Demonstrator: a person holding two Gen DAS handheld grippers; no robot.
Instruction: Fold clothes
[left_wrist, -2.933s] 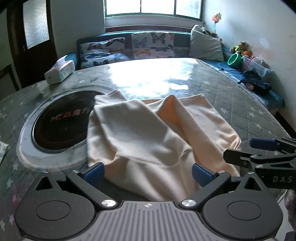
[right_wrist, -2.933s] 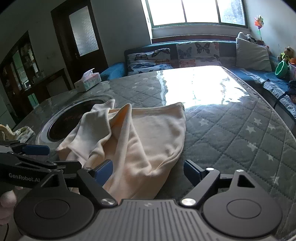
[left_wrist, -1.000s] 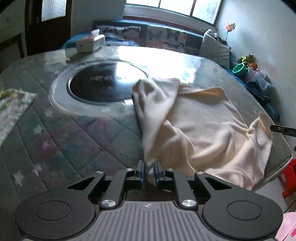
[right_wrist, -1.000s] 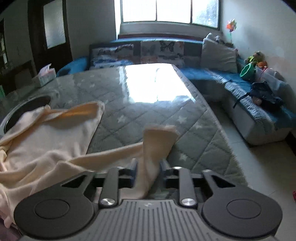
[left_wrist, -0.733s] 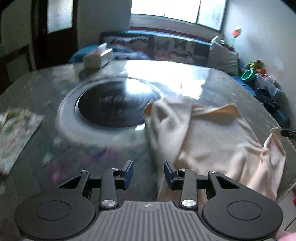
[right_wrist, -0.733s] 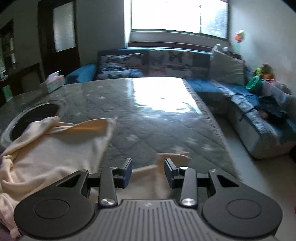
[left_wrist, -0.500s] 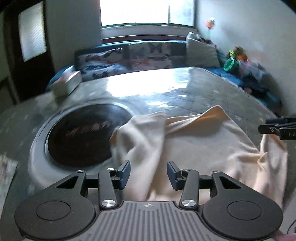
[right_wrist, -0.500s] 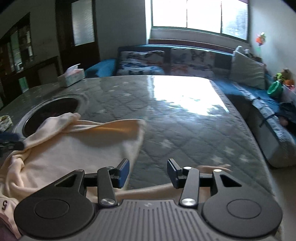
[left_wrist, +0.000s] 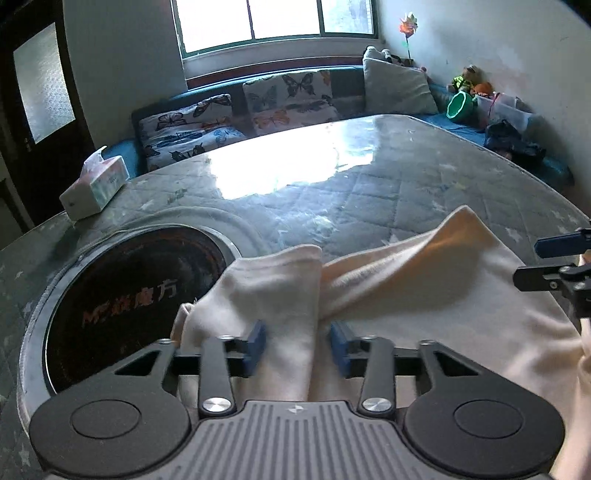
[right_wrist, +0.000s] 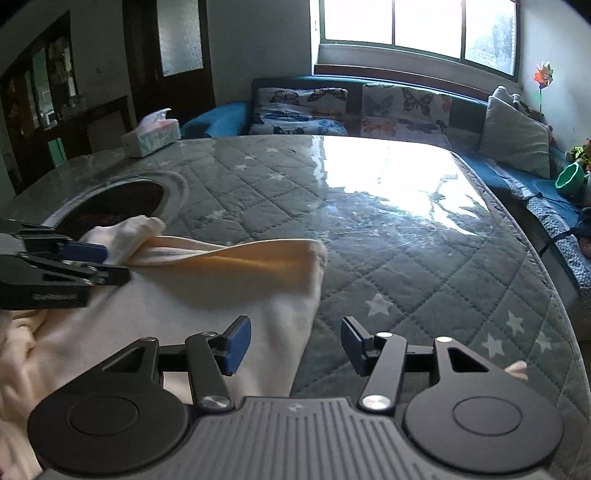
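On the quilted table (right_wrist: 424, 266), cream garment (left_wrist: 424, 310) now lying loose toward 6 o'clock, released by left gripper (left_wrist: 298, 341) and right gripper (right_wrist: 295, 341), both apart after clamping corners, likely between folds.

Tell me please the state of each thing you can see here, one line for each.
Cream garment: spread on the table, crumpled, not yet folded.
Left tongs: open, over a ridge of the garment, holding nothing.
Right tongs: open, over the garment's edge, holding nothing.
Tissue box: upright, a tissue sticking out.
Table: covered by a quilted star cloth.
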